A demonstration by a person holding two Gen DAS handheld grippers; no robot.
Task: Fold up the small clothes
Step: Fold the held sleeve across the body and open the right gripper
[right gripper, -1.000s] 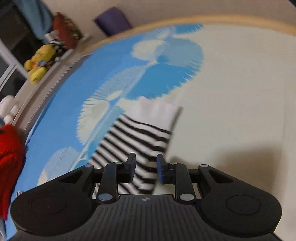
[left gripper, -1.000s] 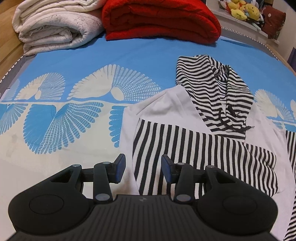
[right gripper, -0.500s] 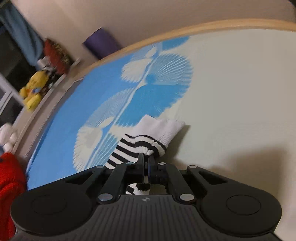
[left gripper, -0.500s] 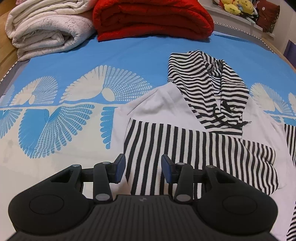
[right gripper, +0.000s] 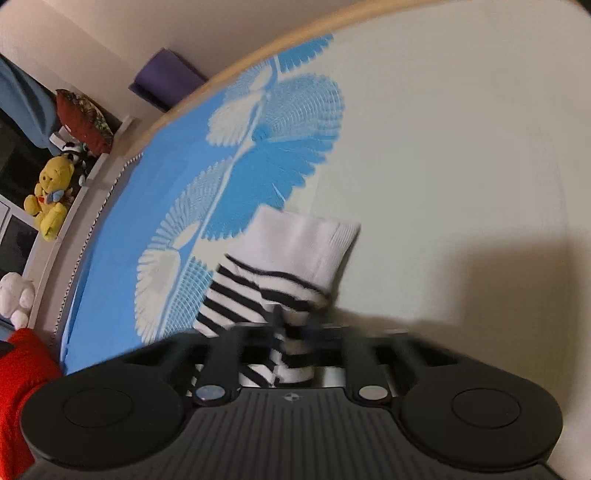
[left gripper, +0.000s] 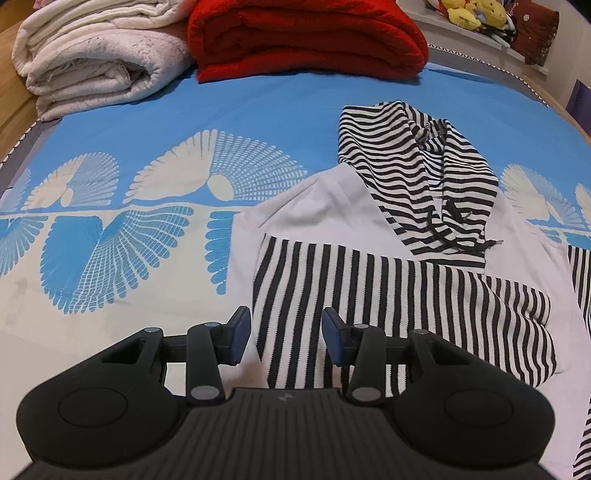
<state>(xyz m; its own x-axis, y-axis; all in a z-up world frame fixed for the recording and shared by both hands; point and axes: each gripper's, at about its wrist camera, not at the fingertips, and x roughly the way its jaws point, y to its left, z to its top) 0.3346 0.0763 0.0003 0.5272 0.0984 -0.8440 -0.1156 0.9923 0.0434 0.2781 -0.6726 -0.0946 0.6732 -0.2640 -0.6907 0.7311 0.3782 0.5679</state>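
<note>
A white hoodie with a black-and-white striped hood lies flat on the bed. One striped sleeve is folded across its body. My left gripper hovers open over the near end of that folded sleeve, its pads apart from the cloth. In the right wrist view the other striped sleeve, with its white cuff, is bunched up and raised off the sheet. My right gripper is shut on the sleeve just behind the cuff; the fingers are blurred.
The blue and cream patterned sheet covers the bed. A folded red blanket and a white one lie at the far end. Plush toys sit on a ledge past the bed's wooden edge.
My right gripper closed on the striped sleeve near its cuff, then rolled and pulled the cloth up into a bunch. The left gripper kept its opening and barely shifted.
</note>
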